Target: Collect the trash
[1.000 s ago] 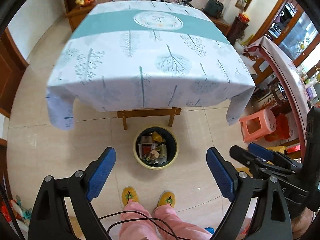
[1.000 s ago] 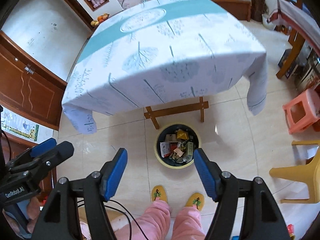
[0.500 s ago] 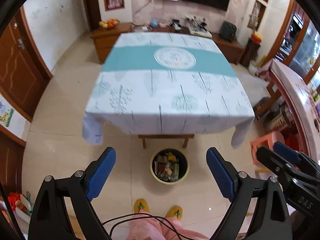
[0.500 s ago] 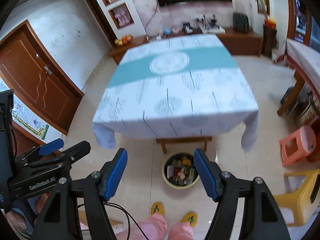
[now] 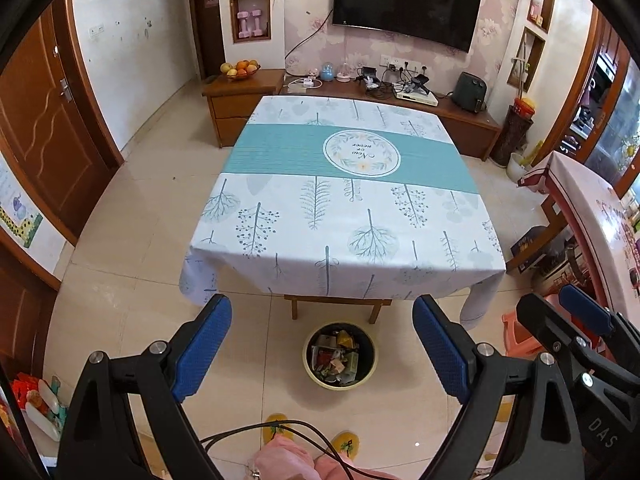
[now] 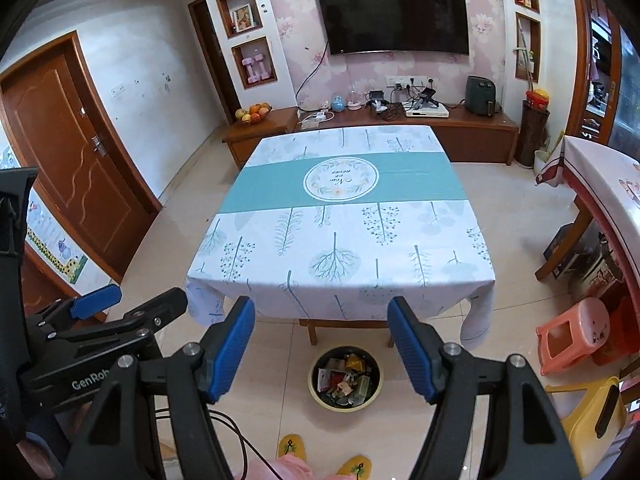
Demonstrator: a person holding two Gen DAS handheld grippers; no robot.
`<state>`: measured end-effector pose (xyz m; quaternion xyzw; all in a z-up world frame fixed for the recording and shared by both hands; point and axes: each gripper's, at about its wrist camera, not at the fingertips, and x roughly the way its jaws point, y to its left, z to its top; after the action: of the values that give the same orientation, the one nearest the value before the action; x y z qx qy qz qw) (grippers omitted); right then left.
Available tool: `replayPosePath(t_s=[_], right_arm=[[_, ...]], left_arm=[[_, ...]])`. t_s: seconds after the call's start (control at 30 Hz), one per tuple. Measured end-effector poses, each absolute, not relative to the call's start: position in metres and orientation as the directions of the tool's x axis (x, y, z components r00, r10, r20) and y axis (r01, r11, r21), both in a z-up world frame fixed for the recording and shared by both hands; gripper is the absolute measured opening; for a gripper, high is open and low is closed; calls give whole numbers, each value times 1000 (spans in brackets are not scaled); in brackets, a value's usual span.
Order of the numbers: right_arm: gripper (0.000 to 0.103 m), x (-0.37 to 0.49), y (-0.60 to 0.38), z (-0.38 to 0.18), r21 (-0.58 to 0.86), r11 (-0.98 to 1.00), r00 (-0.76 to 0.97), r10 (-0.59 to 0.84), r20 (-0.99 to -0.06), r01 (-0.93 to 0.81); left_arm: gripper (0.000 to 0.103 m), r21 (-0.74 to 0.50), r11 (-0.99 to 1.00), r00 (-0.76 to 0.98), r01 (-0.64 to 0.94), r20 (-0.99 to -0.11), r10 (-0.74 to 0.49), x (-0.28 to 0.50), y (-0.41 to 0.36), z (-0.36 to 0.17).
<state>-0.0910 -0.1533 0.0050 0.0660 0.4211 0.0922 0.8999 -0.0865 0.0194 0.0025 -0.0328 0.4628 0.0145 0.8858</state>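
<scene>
Holding both grippers high over the floor, you look down on the trash bin [image 5: 340,357] and the covered table [image 5: 344,208].

Your left gripper [image 5: 322,348] has its blue pads spread wide with nothing between them, and your right gripper [image 6: 321,354] is spread the same way and just as bare. The round bin stands on the tiled floor just near of the table's near edge, between the wooden legs and your yellow slippers [image 6: 291,447], and it is filled with mixed wrappers [image 6: 344,380]. A pink stool [image 6: 573,336] sits to the right, a television [image 6: 394,16] on the far wall.
</scene>
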Motion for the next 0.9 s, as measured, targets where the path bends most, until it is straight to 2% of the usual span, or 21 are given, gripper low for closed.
replayPosePath(t_s=[0.9], right_arm=[[69, -92, -154, 7, 182, 981, 639, 185, -746, -71]], left_arm=[[91, -17, 999, 585, -28, -811, 3, -75, 5, 6]])
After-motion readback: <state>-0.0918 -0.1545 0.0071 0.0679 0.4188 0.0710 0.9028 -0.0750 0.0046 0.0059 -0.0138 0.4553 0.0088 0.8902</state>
